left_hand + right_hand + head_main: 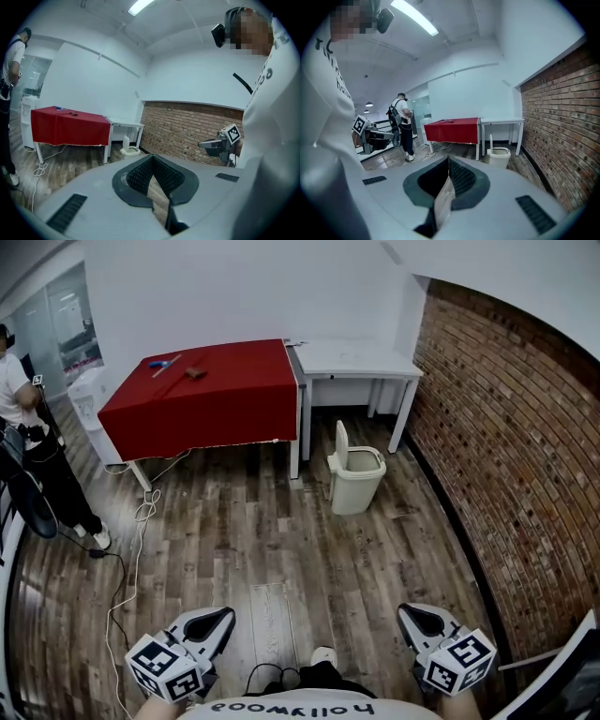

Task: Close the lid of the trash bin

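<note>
wood floor [281, 549], brick wall [511, 427], open-lidded trash bin [356, 488]

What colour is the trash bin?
The bin is beige; the head view shows it best.

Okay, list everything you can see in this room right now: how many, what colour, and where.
trash bin: one, beige, on the floor in front of the white desk, its lid standing open
table: one, red cloth cover, by the far wall
small items: two, one blue, one brown, on the table, too small to identify
white desk: one, right of the table, near the corner
cable: one, white, on the wood floor left of centre
brick wall: one, reddish brown, right side
bystander: one, white top, dark trousers, left edge
left gripper: grey with black jaws, bottom left, jaws together, empty
right gripper: same colours, bottom right, jaws together, empty
</note>
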